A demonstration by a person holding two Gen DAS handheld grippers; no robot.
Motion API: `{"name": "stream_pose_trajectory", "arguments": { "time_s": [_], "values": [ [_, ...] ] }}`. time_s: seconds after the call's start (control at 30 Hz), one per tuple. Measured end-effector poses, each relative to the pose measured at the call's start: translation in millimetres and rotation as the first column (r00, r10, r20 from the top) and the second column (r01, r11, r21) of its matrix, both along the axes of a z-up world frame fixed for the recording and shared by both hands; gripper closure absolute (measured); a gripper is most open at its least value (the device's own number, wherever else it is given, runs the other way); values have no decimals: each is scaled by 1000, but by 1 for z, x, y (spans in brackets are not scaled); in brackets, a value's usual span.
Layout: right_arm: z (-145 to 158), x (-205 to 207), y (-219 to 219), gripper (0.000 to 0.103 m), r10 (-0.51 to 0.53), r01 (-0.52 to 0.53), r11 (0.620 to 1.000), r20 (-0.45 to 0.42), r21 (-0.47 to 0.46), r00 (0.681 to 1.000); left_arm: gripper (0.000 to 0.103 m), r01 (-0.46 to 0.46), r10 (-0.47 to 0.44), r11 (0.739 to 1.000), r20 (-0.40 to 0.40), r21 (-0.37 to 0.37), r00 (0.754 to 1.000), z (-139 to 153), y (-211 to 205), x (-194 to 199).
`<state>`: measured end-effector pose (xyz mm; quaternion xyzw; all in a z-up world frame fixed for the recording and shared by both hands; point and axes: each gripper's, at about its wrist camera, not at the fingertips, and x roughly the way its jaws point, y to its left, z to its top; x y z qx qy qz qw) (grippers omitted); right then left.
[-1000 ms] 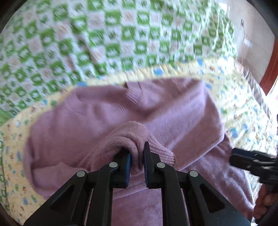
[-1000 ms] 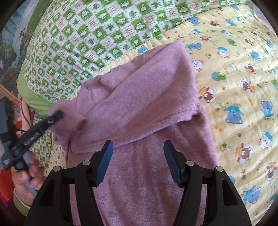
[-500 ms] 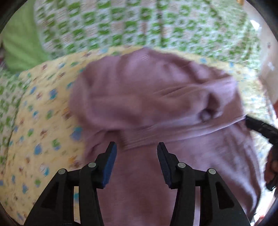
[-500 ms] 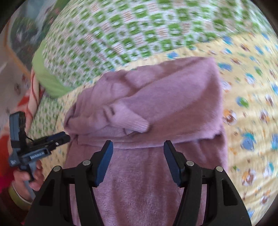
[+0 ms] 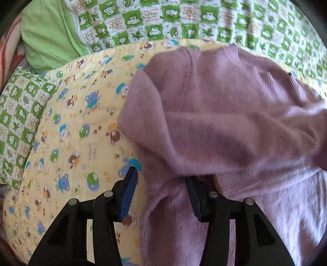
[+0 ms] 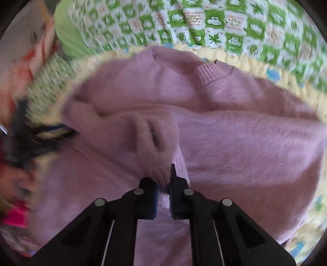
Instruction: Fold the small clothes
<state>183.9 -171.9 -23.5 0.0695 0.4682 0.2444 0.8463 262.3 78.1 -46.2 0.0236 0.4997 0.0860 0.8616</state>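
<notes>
Sweater on bed quilt – soft fuzzy knit, light, floppy; grab ribbed cuffs/hem. Right tool pinched on sleeve; left tool wide open – straddles edge, no grip.

Bed under a green checked quilt; yellow bear-print blanket spread over it, pink sweater on top.

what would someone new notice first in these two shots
A fuzzy mauve sweater fills most of both views, lying on a yellow cartoon-bear quilt. The right hand-held gripper is shut on a bunched sleeve, while the left hand-held gripper stands open at the sweater's edge.
</notes>
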Motion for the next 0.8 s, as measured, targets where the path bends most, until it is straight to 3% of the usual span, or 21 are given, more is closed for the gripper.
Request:
{"name": "stream_pose_trajectory", "arguments": {
  "time_s": [0.03,0.1,0.13,0.2,0.23,0.33,0.4,0.5,0.57,0.63,0.67,0.8],
  "values": [
    [14,-4,-12,94,8,-2,988,-40,153,999,54,-2,2,1000,2,-5,1000,0,0,1],
    [44,-17,-39,95,28,5,912,-74,411,997,53,-5,5,1000,6,-14,1000,1,3,3],
    [56,-23,-55,95,23,22,862,-83,507,996,52,-4,4,1000,12,-22,1000,2,6,4],
    [70,-30,-91,95,-31,84,790,-96,607,995,51,7,-6,999,20,-44,1000,3,8,5],
    [71,-31,-106,95,-72,126,774,-111,620,991,51,17,-16,998,22,-55,1000,3,6,6],
    [51,-22,-145,95,-212,284,779,-191,559,958,50,46,-46,998,11,-40,999,0,-4,8],
    [17,-14,-161,95,-271,398,751,-303,528,914,50,53,-53,998,4,-20,999,-2,-11,9],
    [-28,-15,-179,89,-375,557,699,-434,448,819,50,35,-35,999,-3,-12,999,-4,-13,9],
    [-38,-24,-184,84,-430,603,675,-439,425,789,50,9,-9,1000,-1,-20,1000,-2,-7,7],
    [-30,-30,-186,76,-466,593,698,-373,401,802,50,-8,8,1000,-1,-27,1000,-1,1,7],
    [-23,-33,-183,69,-477,572,733,-321,368,818,50,-8,8,1000,-3,-30,1000,-2,4,7],
    [10,-43,-159,63,-410,415,894,-64,169,910,50,-1,1,1000,-5,-14,1000,-3,8,6]
  ]
}}
